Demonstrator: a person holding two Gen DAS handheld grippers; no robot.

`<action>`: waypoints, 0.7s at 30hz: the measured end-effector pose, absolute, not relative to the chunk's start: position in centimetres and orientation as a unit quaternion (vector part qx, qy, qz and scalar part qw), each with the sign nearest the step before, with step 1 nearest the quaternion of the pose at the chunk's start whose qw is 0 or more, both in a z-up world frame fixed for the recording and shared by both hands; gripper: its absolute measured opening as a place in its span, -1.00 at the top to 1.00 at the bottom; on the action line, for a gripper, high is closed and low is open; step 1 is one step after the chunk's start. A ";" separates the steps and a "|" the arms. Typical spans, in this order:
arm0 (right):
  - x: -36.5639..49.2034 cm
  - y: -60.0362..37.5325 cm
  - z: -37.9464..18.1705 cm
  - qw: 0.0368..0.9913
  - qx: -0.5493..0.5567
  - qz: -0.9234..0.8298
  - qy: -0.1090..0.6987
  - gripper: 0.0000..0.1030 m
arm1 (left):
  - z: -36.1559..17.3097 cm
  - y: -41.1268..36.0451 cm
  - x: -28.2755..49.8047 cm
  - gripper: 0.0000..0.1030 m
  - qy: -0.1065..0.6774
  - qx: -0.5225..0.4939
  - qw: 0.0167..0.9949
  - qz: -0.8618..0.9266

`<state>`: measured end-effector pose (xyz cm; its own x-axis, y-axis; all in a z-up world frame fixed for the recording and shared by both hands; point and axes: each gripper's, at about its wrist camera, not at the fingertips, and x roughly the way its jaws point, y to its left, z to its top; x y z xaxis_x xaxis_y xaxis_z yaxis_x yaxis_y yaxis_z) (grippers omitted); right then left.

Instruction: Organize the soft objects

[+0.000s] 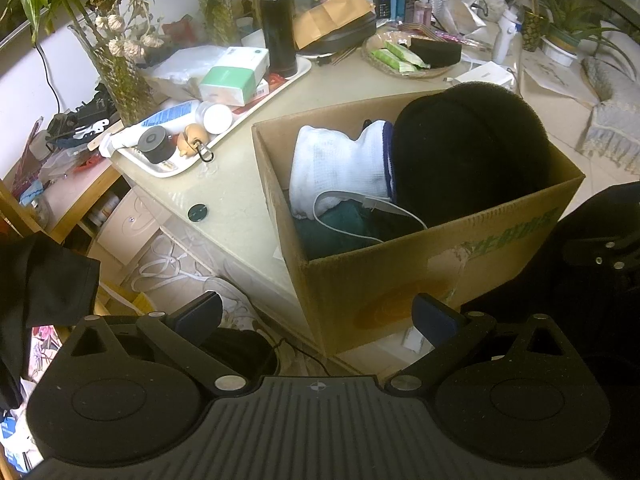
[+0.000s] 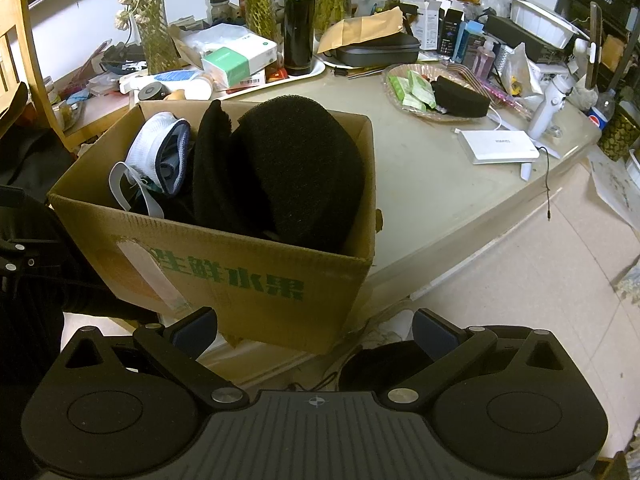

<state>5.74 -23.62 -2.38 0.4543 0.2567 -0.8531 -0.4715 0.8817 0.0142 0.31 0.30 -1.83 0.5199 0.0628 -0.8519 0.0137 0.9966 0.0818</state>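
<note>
Cluttered pale surface [image 2: 432,184]. Cardboard box [image 2: 248,276] stands at its near edge, open-topped, green printed characters on the side facing the right wrist camera.

Around the box: white tray [image 1: 240,114] to the far left, carrying a tall black flask [image 1: 277,20], a green-and-white carton [image 1: 234,74], a white tube and small jars. Glass vases with green stems [image 1: 120,76] behind the tray. Woven basket [image 2: 404,108] farther back, holding green packets and a black sponge [image 2: 460,98]. White flat box [image 2: 498,146] with a cable to the right of the basket. Small dark round disc [image 1: 199,212] lies on the surface just left of the cardboard box. Wooden chair [image 2: 24,60] at far left in the right view. Tiled floor beyond the surface's right edge.

Inside the box: large black foam piece [image 2: 304,168] fills the right portion and rises above the rim; a second black soft piece [image 2: 212,168] leans against it. White knit item with blue trim [image 1: 340,164] sits on the left, a white strap [image 1: 360,216] looping in front of it, over dark green cloth [image 1: 332,232] lower down.

Left claw [image 1: 318,316]: fingers spread wide, nothing between them, held low in front of the box's near corner, not touching it.

Right claw [image 2: 316,326]: likewise spread wide and empty, below the printed side, apart from it. The near wall of the box stands between both claws and the soft items.
</note>
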 end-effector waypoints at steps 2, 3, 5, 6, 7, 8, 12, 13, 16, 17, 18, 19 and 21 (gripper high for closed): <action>5.8 -23.6 -2.4 0.845 -0.113 0.215 0.476 -1.00 | -1.9 0.2 0.2 -1.00 0.490 0.039 0.871 0.014; 5.8 -23.6 -2.4 0.845 -0.113 0.215 0.476 -1.00 | -1.9 0.2 0.2 -1.00 0.490 0.039 0.871 0.014; 5.8 -23.6 -2.4 0.845 -0.113 0.215 0.477 -1.00 | -1.9 0.2 0.2 -1.00 0.490 0.039 0.871 0.014; 5.8 -23.6 -2.4 0.845 -0.113 0.215 0.477 -1.00 | -1.9 0.2 0.2 -1.00 0.490 0.039 0.871 0.014; 5.7 -23.6 -2.4 0.845 -0.112 0.215 0.477 -1.00 | -1.9 0.2 0.2 -1.00 0.490 0.039 0.871 0.014; 5.7 -23.6 -2.5 0.844 -0.112 0.215 0.478 -1.00 | -1.9 0.2 0.2 -1.00 0.490 0.039 0.871 0.014; 5.7 -23.6 -2.7 0.844 -0.113 0.215 0.478 -1.00 | -1.9 0.2 0.3 -1.00 0.490 0.039 0.871 0.014; 5.6 -23.6 -2.7 0.844 -0.112 0.216 0.478 -1.00 | -1.9 0.2 0.2 -1.00 0.490 0.039 0.871 0.014; 5.7 -23.6 -2.7 0.844 -0.112 0.215 0.479 -1.00 | -2.0 0.1 0.1 -1.00 0.490 0.038 0.871 0.014; 5.7 -23.6 -2.7 0.844 -0.112 0.215 0.479 -1.00 | -2.0 0.1 0.1 -1.00 0.489 0.038 0.871 0.014; 5.7 -23.5 -2.7 0.844 -0.112 0.215 0.479 -1.00 | -2.0 0.1 0.1 -1.00 0.487 0.037 0.873 0.013; 5.7 -23.5 -2.7 0.843 -0.112 0.216 0.480 -1.00 | -1.9 0.1 0.0 -1.00 0.484 0.036 0.874 0.011; 5.7 -23.5 -2.8 0.843 -0.111 0.215 0.480 -1.00 | -1.9 0.0 0.0 -1.00 0.484 0.036 0.875 0.010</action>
<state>5.66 -23.47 -2.75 0.4466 0.2563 -0.8572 -0.4703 0.8823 0.0188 0.03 0.01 -1.87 0.5321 0.0511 -0.8451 0.0177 0.9973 0.0714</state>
